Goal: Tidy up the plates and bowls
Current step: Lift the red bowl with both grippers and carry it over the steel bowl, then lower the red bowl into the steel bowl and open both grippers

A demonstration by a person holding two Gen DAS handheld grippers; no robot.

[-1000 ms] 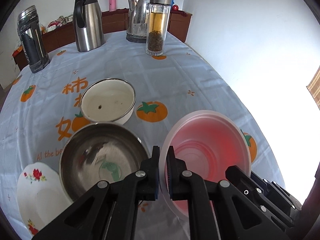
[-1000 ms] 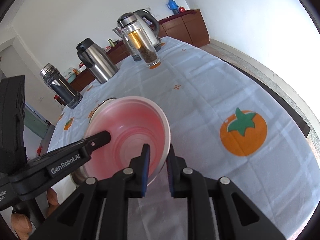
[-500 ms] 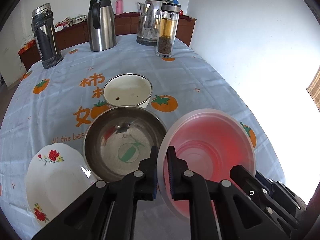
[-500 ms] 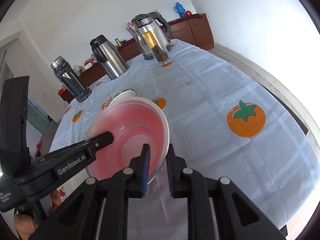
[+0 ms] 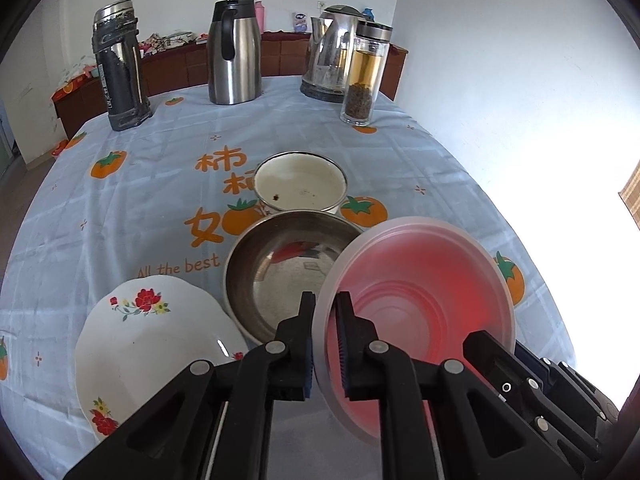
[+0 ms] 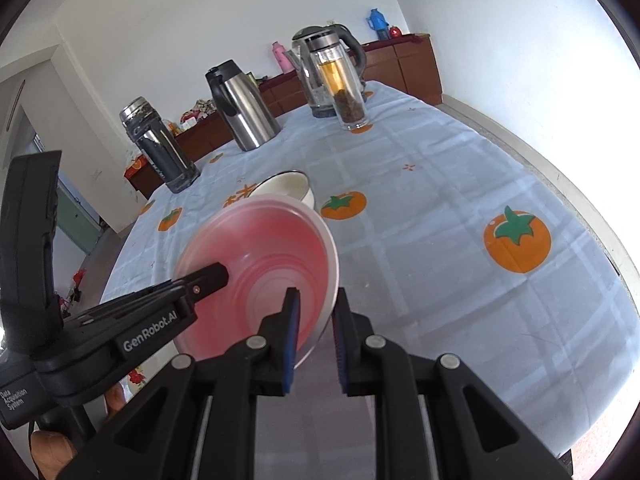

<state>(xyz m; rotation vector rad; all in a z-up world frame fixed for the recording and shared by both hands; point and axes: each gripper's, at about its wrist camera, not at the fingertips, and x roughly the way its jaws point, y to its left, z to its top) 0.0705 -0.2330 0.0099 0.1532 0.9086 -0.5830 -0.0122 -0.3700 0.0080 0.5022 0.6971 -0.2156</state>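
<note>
A translucent pink bowl (image 5: pixel 424 292) is held above the table by both grippers. My left gripper (image 5: pixel 324 312) is shut on its left rim. My right gripper (image 6: pixel 316 308) straddles its right rim (image 6: pixel 332 264), with a visible gap between its pads and the rim. A steel bowl (image 5: pixel 280 268) sits on the table just left of the pink bowl. A white enamel bowl (image 5: pixel 300 182) stands behind it. A white floral plate (image 5: pixel 152 344) lies at the front left.
At the back of the table stand a dark flask (image 5: pixel 118 68), a steel jug (image 5: pixel 234 52), an electric kettle (image 5: pixel 332 52) and a glass tea bottle (image 5: pixel 364 76). The table's right edge (image 6: pixel 592 208) drops to the floor.
Both grippers have risen and pulled back with the pink bowl, so more of the table and the floral plate show. The right gripper's fingers have spread slightly around the rim.
</note>
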